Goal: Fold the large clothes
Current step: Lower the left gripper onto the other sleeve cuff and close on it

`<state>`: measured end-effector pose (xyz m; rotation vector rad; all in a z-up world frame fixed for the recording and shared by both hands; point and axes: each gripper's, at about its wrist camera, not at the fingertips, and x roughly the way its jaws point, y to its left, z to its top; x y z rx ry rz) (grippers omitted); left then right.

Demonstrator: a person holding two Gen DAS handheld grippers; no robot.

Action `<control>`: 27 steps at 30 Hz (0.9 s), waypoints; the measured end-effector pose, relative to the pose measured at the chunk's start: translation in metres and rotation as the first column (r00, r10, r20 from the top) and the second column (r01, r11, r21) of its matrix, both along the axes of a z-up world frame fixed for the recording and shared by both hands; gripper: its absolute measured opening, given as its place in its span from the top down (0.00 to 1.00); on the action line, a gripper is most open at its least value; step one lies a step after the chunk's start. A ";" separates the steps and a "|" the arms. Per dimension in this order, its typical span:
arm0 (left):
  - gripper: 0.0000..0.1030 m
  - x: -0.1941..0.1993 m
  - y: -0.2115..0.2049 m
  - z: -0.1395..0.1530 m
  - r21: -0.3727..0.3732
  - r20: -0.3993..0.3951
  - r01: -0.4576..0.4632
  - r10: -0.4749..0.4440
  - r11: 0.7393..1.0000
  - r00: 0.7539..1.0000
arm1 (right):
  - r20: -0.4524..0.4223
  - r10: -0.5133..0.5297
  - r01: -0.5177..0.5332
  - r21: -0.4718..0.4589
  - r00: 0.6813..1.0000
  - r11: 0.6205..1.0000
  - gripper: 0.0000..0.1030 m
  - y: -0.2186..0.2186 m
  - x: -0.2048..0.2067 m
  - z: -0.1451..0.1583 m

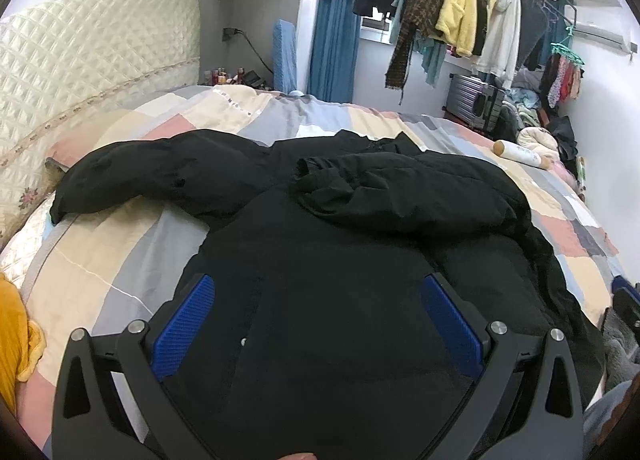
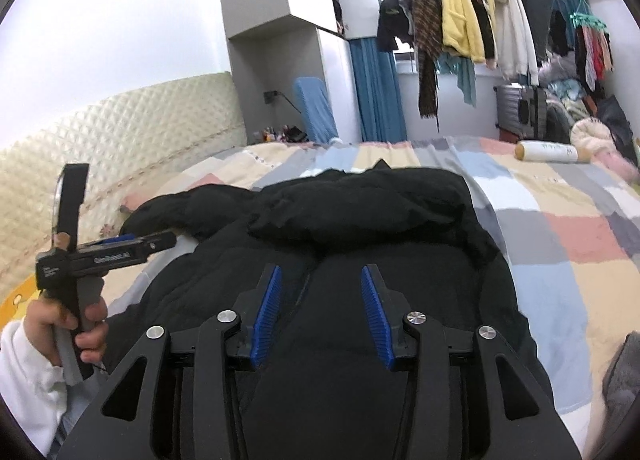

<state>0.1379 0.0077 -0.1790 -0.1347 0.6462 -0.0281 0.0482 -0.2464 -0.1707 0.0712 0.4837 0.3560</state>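
1. Left hand-held gripper (image 1: 318,314): jaws spread wide, released, above the black jacket (image 1: 320,227).
2. Right hand-held gripper (image 2: 320,306): jaws partly apart, empty, over the same jacket.
3. Jacket lies on the patchwork bed (image 1: 120,260), one sleeve (image 1: 400,187) folded across its body.

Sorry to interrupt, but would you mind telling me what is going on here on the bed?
A person with a gripper in each hand is folding a black padded jacket spread on the patchwork bed cover. One sleeve is already folded across the body; the other sleeve lies stretched toward the headboard. The left gripper and the right gripper are both over the jacket, jaws open, gripping nothing.
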 end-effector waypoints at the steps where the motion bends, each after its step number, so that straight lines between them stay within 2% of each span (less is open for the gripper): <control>1: 0.00 0.002 0.003 -0.001 -0.002 -0.002 -0.006 0.006 1.000 1.000 | 0.002 0.007 -0.007 0.005 1.000 1.000 0.60 0.001 0.001 0.000; 6: 0.00 0.012 0.018 0.002 -0.020 -0.012 -0.041 0.041 0.999 0.999 | -0.006 0.017 -0.017 -0.002 1.000 1.000 0.55 0.002 0.003 -0.006; 10: 0.00 0.025 0.042 0.020 -0.060 -0.008 -0.085 0.085 0.995 0.996 | 0.005 0.017 -0.017 0.008 1.000 1.000 0.47 -0.001 0.000 -0.007; 14: 0.00 0.040 0.085 0.043 -0.113 0.015 -0.163 0.166 0.980 0.986 | 0.010 0.002 -0.002 0.011 1.000 1.000 0.36 -0.004 0.000 -0.007; 19: 0.00 0.065 0.154 0.058 -0.158 -0.009 -0.243 0.244 0.957 0.970 | 0.008 -0.012 0.011 0.010 1.000 1.000 0.33 -0.003 0.003 -0.009; 24: 0.00 0.079 0.227 0.045 -0.268 -0.066 -0.314 0.308 0.911 0.949 | -0.002 -0.002 0.002 -0.001 1.000 1.000 0.30 0.001 0.004 -0.012; 27: 0.00 0.082 0.275 0.018 -0.356 -0.115 -0.389 0.373 0.850 0.921 | -0.012 0.007 -0.008 -0.023 1.000 1.000 0.30 0.006 0.005 -0.014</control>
